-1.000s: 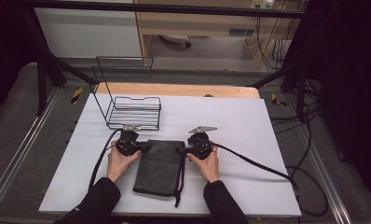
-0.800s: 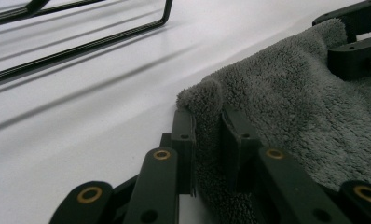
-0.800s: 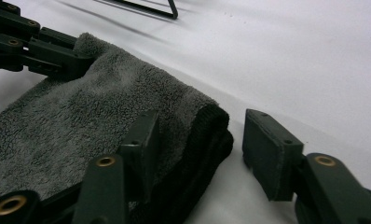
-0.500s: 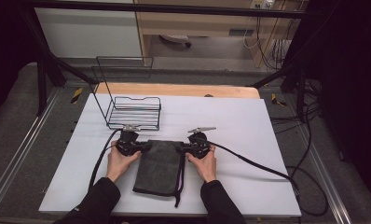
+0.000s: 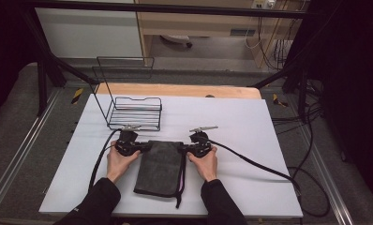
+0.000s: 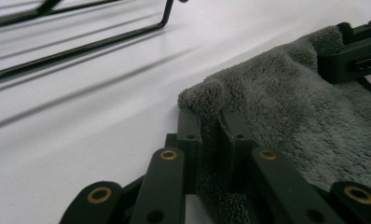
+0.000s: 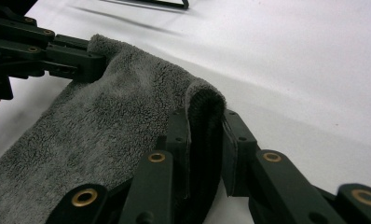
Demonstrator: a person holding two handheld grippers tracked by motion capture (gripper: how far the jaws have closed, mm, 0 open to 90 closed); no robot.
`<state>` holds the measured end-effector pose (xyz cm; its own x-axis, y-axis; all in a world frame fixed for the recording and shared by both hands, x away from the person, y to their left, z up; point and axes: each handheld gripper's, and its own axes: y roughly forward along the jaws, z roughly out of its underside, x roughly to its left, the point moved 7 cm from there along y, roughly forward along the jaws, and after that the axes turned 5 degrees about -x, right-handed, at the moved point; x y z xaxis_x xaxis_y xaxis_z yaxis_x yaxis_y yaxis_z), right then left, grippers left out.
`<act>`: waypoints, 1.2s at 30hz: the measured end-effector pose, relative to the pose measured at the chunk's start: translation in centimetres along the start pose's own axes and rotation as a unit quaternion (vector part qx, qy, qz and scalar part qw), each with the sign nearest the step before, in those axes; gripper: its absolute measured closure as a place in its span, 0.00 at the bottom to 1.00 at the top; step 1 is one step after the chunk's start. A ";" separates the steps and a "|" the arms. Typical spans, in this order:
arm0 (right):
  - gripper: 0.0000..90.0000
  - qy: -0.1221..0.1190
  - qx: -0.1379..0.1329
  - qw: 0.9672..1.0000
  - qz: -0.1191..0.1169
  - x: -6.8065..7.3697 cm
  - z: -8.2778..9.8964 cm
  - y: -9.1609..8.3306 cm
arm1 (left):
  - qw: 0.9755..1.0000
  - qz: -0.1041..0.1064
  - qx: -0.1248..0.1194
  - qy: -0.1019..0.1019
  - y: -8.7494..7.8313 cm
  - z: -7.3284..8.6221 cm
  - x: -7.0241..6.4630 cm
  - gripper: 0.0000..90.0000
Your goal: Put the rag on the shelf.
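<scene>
1. A dark grey towel (image 5: 160, 166) lies flat on the white surface (image 5: 250, 122), right in front of the person.
2. The towel is longer than it is wide. Its long side runs from the far edge back toward the person. A thin dark cord with a bit of purple runs down its right side.
3. The left gripper (image 5: 128, 144) sits at the far left corner of the towel. Its jaws are close together with a fold of fluffy cloth pinched between them, as the left gripper view shows (image 6: 207, 140).
4. The right gripper (image 5: 198, 145) sits at the far right corner. Its jaws are nipped onto a standing fold of towel too (image 7: 204, 140).
5. So each gripper holds its own corner, and the far edge of the towel runs straight between them. Both are just as near to the towel.
6. The rest of the towel lies behind the jaws, toward the person. I think a lift or a fold would start from this far edge and carry the cloth along its long side.
7. A black wire basket (image 5: 133, 110) stands on the surface just past the left gripper. It is close, but it does not touch the towel.
</scene>
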<state>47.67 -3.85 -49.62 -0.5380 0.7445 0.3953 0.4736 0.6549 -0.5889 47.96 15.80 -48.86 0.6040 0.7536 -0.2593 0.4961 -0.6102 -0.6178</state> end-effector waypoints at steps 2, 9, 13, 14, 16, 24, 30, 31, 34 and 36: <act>0.85 -0.003 -0.005 1.000 -0.001 0.1 -0.1 -0.1 | 1.000 0.005 -0.007 0.003 -0.5 -0.2 0.0 0.89; 0.85 -0.019 -0.035 0.999 -0.008 0.8 -0.7 -1.1 | 0.999 0.015 -0.032 0.016 -2.1 -0.8 -0.6 0.89; 0.85 -0.027 -0.054 0.998 -0.017 1.4 -1.2 -2.0 | 0.998 0.018 -0.049 0.020 -2.9 -1.1 -0.8 0.89; 0.85 -0.029 -0.061 0.997 -0.021 1.7 -1.4 -2.4 | 0.998 0.019 -0.053 0.022 -3.1 -1.2 -0.9 0.89; 0.85 -0.032 -0.066 0.997 -0.023 1.8 -1.5 -2.5 | 0.998 0.023 -0.057 0.024 -3.5 -1.3 -1.2 0.89; 0.85 -0.055 -0.091 0.994 -0.031 3.3 -2.5 -3.8 | 0.996 0.023 -0.081 0.029 -5.2 -1.9 -1.6 0.89; 0.85 -0.075 -0.113 0.990 -0.032 4.4 -3.6 -4.7 | 0.994 0.016 -0.105 0.037 -6.7 -2.6 -1.9 0.89; 0.85 -0.075 -0.113 0.990 -0.032 4.4 -3.6 -4.7 | 0.993 0.016 -0.109 0.038 -6.9 -2.8 -2.0 0.89; 0.85 -0.079 -0.122 0.989 -0.034 4.8 -4.1 -5.2 | 0.992 0.020 -0.121 0.037 -7.5 -3.1 -2.2 0.89; 0.85 -0.082 -0.127 0.988 -0.036 4.9 -4.3 -5.5 | 0.991 0.022 -0.126 0.038 -7.9 -3.3 -2.4 0.89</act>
<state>45.44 -3.18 -41.41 -0.6724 0.6780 0.2969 0.5790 0.7317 -0.3597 44.66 17.99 -40.87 0.6688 0.7101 -0.2202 0.6020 -0.6911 -0.4001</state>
